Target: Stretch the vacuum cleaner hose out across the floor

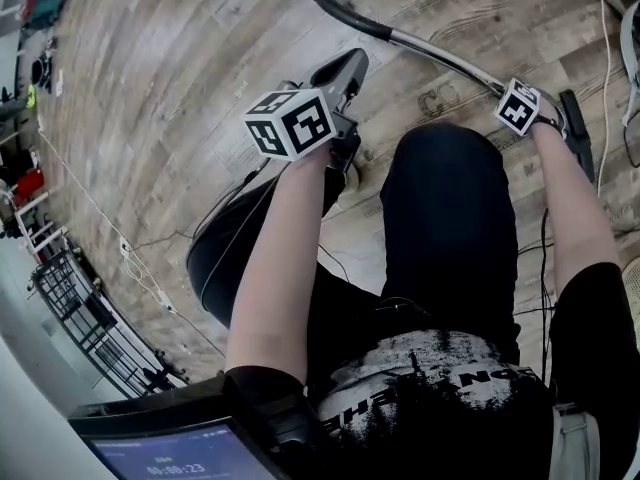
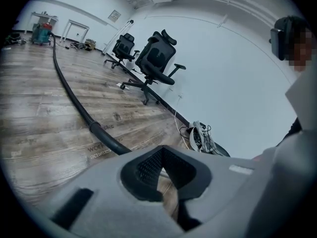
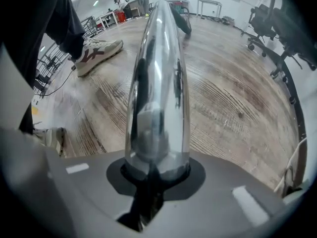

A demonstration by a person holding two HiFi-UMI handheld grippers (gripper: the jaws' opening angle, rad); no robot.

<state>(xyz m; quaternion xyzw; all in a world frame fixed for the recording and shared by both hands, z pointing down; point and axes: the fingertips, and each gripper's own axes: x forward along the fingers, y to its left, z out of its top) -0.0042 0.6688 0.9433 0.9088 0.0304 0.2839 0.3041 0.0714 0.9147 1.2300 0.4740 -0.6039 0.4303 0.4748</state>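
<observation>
Wooden floor (image 1: 180,88): black hose (image 1: 352,18) curves off toward 11 o'clock, likely not fully stretched. Chrome wand (image 1: 445,56) at 1 o'clock, pinched by right gripper (image 3: 156,172), probably for dragging. Left gripper (image 2: 166,175) at 12 o'clock, jaws pressed together, empty.

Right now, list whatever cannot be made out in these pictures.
Hose: far end cut off by the head view's top edge; in the left gripper view it runs off too small to follow.
Metal tube: the right tongs are shut on it, but in the head view their marker cube covers that grip.
Screen: mostly cut off by the head view's bottom edge.
</observation>
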